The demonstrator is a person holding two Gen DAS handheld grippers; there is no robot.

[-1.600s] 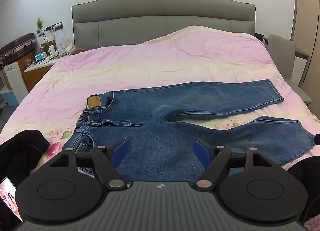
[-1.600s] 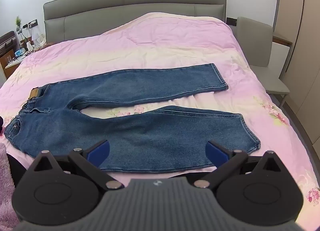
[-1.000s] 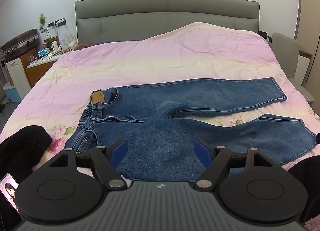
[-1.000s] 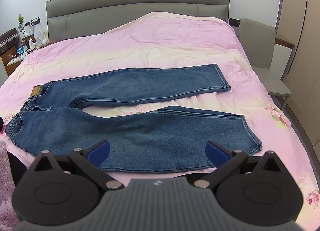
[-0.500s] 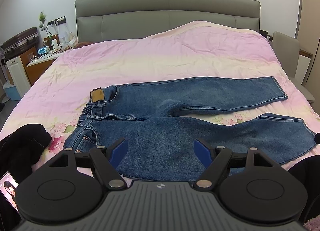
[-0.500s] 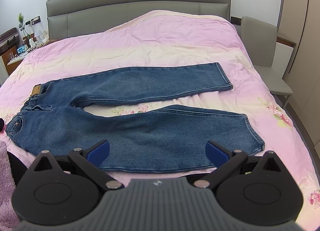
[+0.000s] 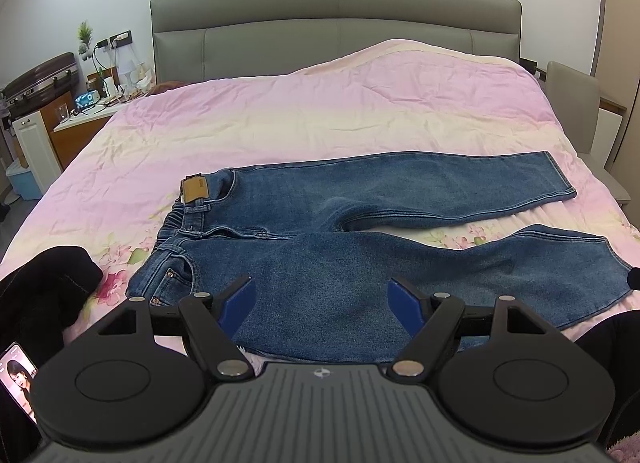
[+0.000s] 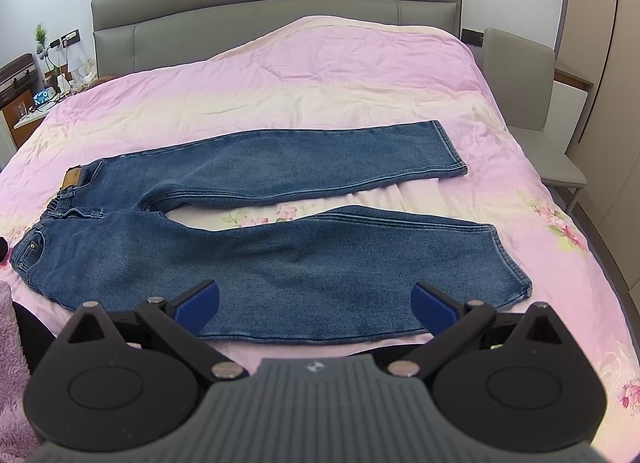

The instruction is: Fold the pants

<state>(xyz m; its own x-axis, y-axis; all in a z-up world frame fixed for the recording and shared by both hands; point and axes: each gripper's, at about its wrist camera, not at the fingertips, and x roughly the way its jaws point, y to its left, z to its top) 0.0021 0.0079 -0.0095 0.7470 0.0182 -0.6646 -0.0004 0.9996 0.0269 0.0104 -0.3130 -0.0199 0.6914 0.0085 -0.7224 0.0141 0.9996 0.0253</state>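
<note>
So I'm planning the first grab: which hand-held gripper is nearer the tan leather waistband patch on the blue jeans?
Left. The left hand-held gripper hovers just below-right of the patch; the right hand-held gripper sits toward the leg hems.

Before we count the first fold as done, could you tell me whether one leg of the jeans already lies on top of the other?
No, the jeans lie flat with both legs spread apart, a strip of pink bedspread showing between them.

Bare pink bedspread (image 8: pixel 320 75) lies beyond the jeans (image 8: pixel 280 259); dark clothing (image 7: pixel 44 291) crowds the left.
</note>
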